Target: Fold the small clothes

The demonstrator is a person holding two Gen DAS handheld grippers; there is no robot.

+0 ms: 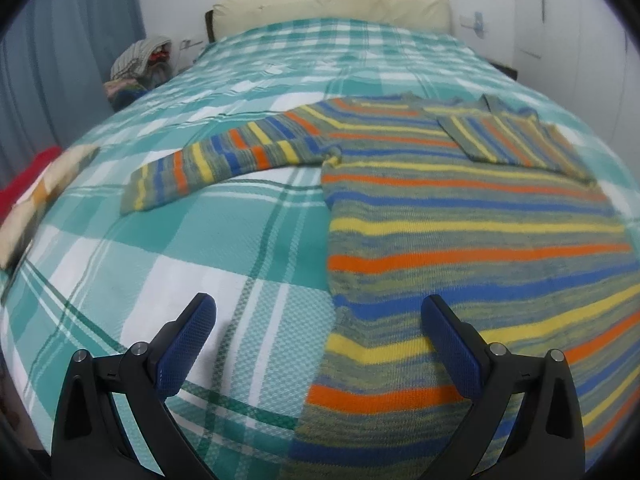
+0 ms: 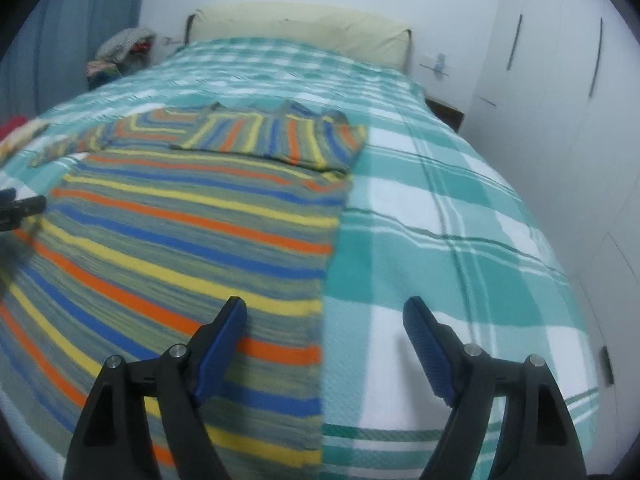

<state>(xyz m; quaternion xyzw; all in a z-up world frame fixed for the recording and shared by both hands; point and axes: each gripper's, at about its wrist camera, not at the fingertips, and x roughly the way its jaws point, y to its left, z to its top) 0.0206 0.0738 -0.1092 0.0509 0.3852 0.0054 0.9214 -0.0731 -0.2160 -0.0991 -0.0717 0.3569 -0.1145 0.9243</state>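
A knitted sweater (image 1: 460, 232) with orange, yellow, blue and grey-green stripes lies flat on the bed. One sleeve (image 1: 224, 164) stretches out to the left. The other sleeve (image 1: 508, 140) is folded across the chest. My left gripper (image 1: 320, 304) hovers open over the sweater's left edge near the hem, nothing between its fingers. In the right wrist view my right gripper (image 2: 325, 306) stands open astride the sweater's (image 2: 180, 232) right edge, gripping nothing. The folded sleeve (image 2: 272, 136) lies near the collar, and a bit of the left gripper (image 2: 24, 206) shows at the far left.
A teal and white plaid bedspread (image 1: 200, 240) covers the bed, with a cream pillow (image 1: 332, 4) at the head. A pile of clothes (image 1: 140, 64) sits beyond the bed's left side. A red and cream cloth (image 1: 36, 196) lies at the left edge. White wardrobe doors (image 2: 560, 80) stand on the right.
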